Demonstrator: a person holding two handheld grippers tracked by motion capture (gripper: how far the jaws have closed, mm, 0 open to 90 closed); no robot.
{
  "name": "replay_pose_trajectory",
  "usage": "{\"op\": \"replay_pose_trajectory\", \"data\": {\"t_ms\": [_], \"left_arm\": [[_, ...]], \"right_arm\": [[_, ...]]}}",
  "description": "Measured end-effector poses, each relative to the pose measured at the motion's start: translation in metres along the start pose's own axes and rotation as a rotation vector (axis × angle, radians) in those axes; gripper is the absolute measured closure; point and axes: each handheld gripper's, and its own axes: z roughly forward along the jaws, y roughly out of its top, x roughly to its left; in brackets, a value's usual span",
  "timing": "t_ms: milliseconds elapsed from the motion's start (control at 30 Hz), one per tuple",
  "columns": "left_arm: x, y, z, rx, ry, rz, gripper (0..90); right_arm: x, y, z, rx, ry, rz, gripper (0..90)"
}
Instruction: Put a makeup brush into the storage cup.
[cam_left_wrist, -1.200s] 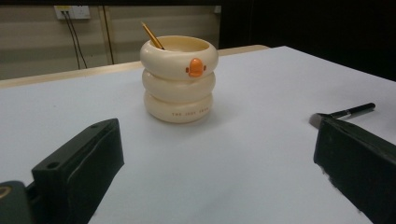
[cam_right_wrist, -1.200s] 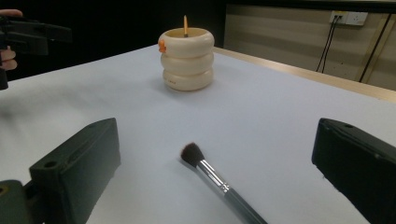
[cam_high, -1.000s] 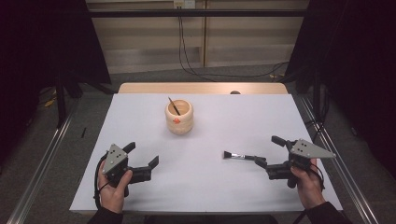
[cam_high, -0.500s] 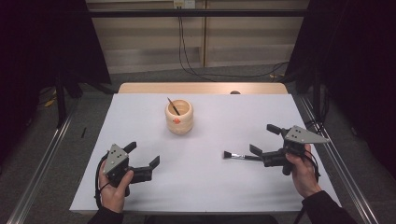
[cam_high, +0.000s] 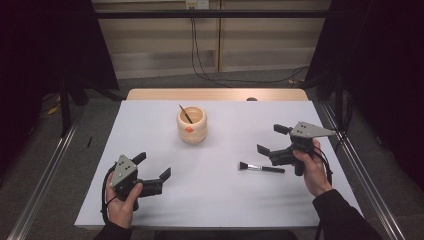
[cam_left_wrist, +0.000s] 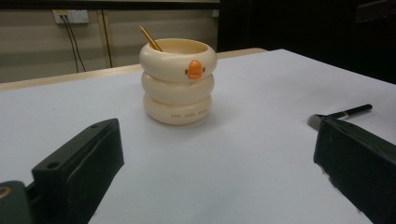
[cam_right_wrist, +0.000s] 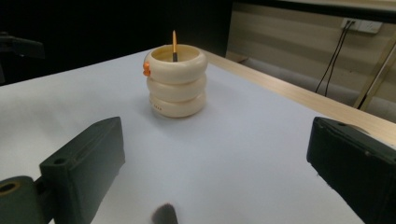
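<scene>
Lifted and swung toward the cup since a second ago, the right gripper (cam_high: 269, 140) now hangs just above the handle end of the makeup brush (cam_high: 261, 167); the left gripper (cam_high: 152, 166) has not shifted.

Both pairs of fingers stand wide open with nothing held. That black brush lies flat on the white counter (cam_high: 220, 200), bristles toward the left gripper, between the two grippers and much nearer the right one. Further back stands a cream ringed cup (cam_high: 192, 125) with an orange duck badge, a thin stick (cam_high: 185, 113) leaning inside it. From the right gripper's own view the cup (cam_right_wrist: 176, 80) sits well ahead with bare counter between, and the brush's bristle tip (cam_right_wrist: 164, 215) blurs at the bottom edge.
</scene>
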Motion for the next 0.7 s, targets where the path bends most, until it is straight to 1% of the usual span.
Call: {"op": "replay_pose_trajectory", "data": {"t_ms": [33, 100, 167, 267, 333, 367, 500, 533, 567, 600, 667, 700], "left_arm": [[0.0, 0.0, 0.0, 0.001, -0.001, 0.002, 1.4], [0.0, 0.0, 0.0, -0.005, -0.007, 0.004, 1.4], [0.0, 0.0, 0.0, -0.003, -0.006, 0.006, 1.4], [0.0, 0.0, 0.0, 0.003, -0.003, 0.007, 1.4], [-0.001, 0.0, 0.0, 0.004, -0.011, 0.015, 1.4], [-0.001, 0.0, 0.0, 0.006, -0.015, 0.018, 1.4], [-0.001, 0.0, 0.0, 0.005, -0.007, 0.014, 1.3], [-0.001, 0.0, 0.0, 0.004, -0.007, 0.014, 1.4], [0.0, 0.0, 0.0, 0.005, -0.007, 0.014, 1.4], [0.0, 0.0, 0.001, 0.003, -0.006, 0.014, 1.3], [-0.001, 0.0, 0.001, 0.005, -0.01, 0.019, 1.3], [-0.001, 0.0, 0.001, 0.004, -0.014, 0.017, 1.3]], "right_arm": [[-0.001, 0.002, 0.001, 0.006, 0.001, -0.009, 6.8], [-0.002, 0.005, 0.005, 0.009, -0.008, -0.004, 10.3], [-0.004, 0.005, 0.011, 0.038, -0.019, -0.01, 14.8], [-0.01, 0.0, 0.019, 0.097, -0.035, 0.002, 19.9], [-0.015, -0.004, 0.021, 0.12, 0.002, 0.027, 20.3], [-0.016, -0.005, 0.021, 0.123, 0.02, 0.029, 20.3], [-0.016, -0.005, 0.021, 0.163, 0.049, -0.013, 20.7], [-0.016, -0.005, 0.022, 0.175, 0.054, -0.024, 20.7], [-0.016, -0.005, 0.023, 0.193, 0.048, -0.029, 20.3], [-0.016, -0.005, 0.025, 0.214, 0.035, -0.02, 18.6], [-0.016, -0.006, 0.028, 0.26, 0.044, -0.025, 18.9], [-0.017, -0.008, 0.029, 0.285, 0.04, -0.025, 20.1]]}}
